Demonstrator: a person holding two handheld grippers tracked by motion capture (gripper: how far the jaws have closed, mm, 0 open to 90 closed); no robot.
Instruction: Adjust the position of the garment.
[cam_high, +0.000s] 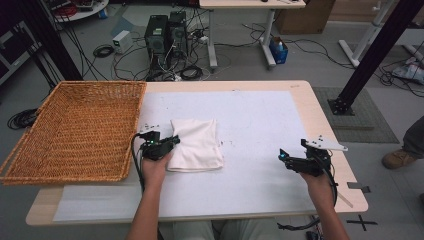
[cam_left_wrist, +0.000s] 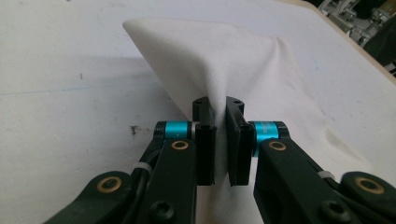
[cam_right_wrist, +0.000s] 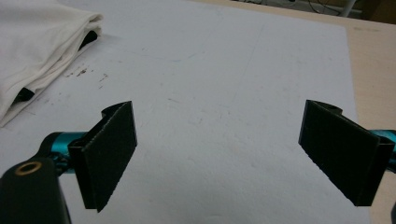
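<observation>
1. A folded cream-white cotton cloth (cam_high: 196, 145) lies on the pale grey mat (cam_high: 250, 120) that covers the wooden table (cam_high: 305, 95), just right of the woven wicker basket (cam_high: 75, 127) at the table's left end.
2. The left claw (cam_left_wrist: 220, 140) sits at the cloth's edge nearest the basket, its jaws pinched narrow on a raised ridge of fabric; in the left gripper view the cloth tents up between the pads.
3. The right claw (cam_right_wrist: 224, 154) hangs well apart from the cloth, over bare mat on the side away from the basket, jaws spread wide with nothing between them.
4. Handling, as I judge it: the cloth is light, soft and limp. It will drape and sag from any single hold, and the stacked layers, seen at its open side in the right gripper view, may slide apart or unfold when lifted.
5. Where to hold: a pinch through all the layers at the folded edge should keep the bundle together. A second hold at the edge farthest from the basket would stop the free side from trailing across the mat.
</observation>
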